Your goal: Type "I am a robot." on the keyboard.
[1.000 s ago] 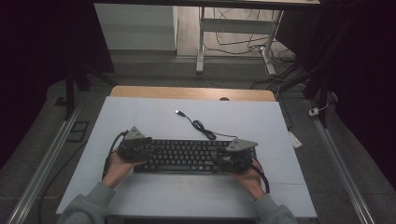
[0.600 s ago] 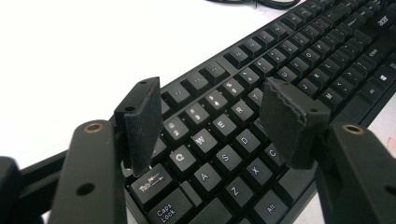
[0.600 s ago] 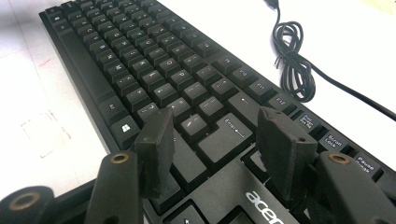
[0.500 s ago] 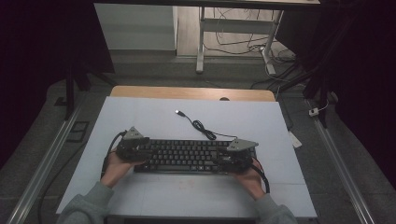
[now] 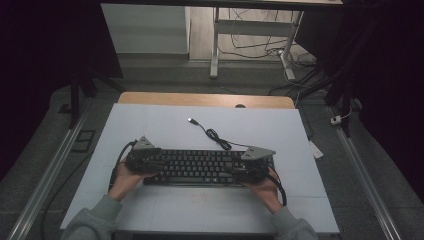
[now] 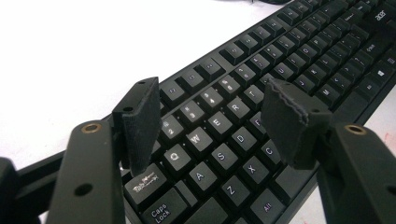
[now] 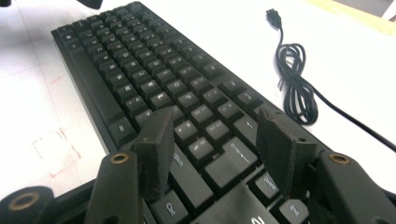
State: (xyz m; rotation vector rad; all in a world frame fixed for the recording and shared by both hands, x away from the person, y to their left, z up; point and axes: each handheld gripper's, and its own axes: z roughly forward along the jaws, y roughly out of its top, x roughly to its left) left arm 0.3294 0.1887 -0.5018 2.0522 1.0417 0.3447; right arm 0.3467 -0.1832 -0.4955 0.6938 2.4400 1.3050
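a: table (image 5: 165, 117) status?
b: keyboard (image 5: 200, 167) lies flat near its front edge, cord (image 5: 216, 136) coiled behind it. left gripper (image 6: 215, 121) hovers over the left-hand keys; its jaws have just been opening and stand wide, holding nothing. right gripper (image 7: 217, 149) hovers over the right end, jaws apart, empty.
a: risk?
b: descending pads could press keys, or a lift at one end only could tilt the keyboard and drag the cord.

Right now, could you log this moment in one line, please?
left tongs: open, just widened over keyboard | right tongs: open over keyboard
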